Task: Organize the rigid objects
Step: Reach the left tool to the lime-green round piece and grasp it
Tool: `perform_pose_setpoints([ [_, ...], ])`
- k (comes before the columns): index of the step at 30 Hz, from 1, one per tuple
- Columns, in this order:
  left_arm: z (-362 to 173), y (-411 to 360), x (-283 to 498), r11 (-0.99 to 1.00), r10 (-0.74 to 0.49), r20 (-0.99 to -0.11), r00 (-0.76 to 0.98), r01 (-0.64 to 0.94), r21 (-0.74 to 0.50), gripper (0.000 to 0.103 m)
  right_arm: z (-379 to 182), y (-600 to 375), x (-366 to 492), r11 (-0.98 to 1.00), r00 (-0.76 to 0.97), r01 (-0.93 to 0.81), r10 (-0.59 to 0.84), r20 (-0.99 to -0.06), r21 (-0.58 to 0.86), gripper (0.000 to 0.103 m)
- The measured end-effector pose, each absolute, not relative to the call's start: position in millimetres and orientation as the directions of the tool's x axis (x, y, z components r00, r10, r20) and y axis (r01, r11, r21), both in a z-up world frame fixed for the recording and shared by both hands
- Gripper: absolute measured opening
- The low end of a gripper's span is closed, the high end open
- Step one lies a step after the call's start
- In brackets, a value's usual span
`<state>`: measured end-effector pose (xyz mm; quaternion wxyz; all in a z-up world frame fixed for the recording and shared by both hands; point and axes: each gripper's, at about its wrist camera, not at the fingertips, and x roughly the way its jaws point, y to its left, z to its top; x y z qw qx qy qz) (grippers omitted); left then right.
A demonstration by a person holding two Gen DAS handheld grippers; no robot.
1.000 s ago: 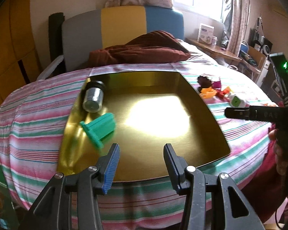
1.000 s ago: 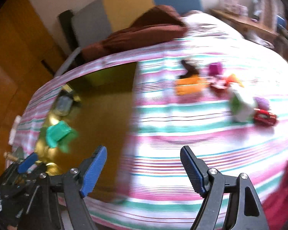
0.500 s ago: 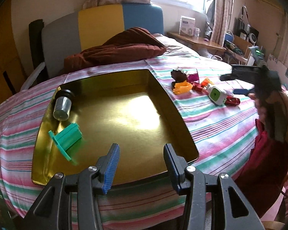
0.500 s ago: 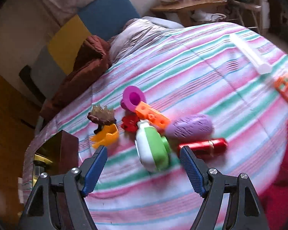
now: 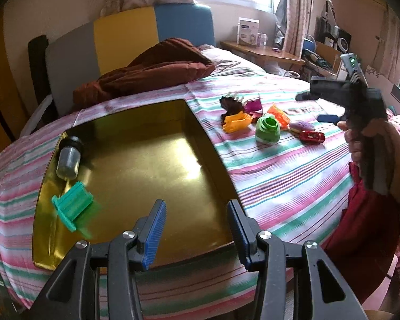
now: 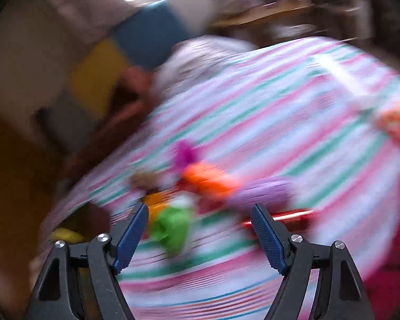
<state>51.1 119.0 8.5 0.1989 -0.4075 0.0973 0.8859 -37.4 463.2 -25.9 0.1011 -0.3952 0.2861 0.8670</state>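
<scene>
**Right claw lines up on the toy pile**

Our right claw (image 6: 200, 237) gapes wide and empty, aimed at the blurred green toy (image 6: 173, 229) at its 11 o'clock, likely our next pick. Our left claw (image 5: 196, 232) waits equally wide and empty over the gold tray (image 5: 221, 160). Inside, at 10 o'clock, lie the teal block (image 5: 73, 208) and small jar (image 5: 68, 160), already sorted.

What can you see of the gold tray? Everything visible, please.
The gold tray is a shallow rectangular pan, apparently shiny metal, with low sloped walls and rounded corners. It lies flat on the striped bedcover, reflecting window light. Inside, by its left wall, lie a small clear jar with a black cap and a teal plastic piece. No jaws touch it.
</scene>
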Motion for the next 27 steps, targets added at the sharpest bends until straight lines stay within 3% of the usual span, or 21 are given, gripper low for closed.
perform_pose_setpoints([
  [3,14.7,131.8,47.0,-0.891,0.288,-0.759,-0.584,-0.453,0.011,0.048,-36.6,477.1,-38.3,-0.774,-0.591,-0.533,0.052,-0.805,0.342,0.080],
  [10,25.0,178.4,25.6,-0.846,0.374,-0.767,-0.521,-0.530,-0.052,0.048,-41.9,497.2,-33.8,-0.727,-0.576,-0.579,0.043,-0.817,0.370,0.080],
  [13,22.0,205.0,6.5,-0.834,0.405,-0.781,-0.476,-0.542,-0.102,0.063,-41.3,503.0,-25.6,-0.690,-0.598,-0.597,0.044,-0.800,0.409,0.080],
  [27,-36.2,319.1,-79.9,-0.809,0.320,-0.850,-0.418,-0.588,-0.015,0.066,-45.9,517.1,-17.6,-0.610,-0.631,-0.621,0.017,-0.776,0.492,0.080],
])
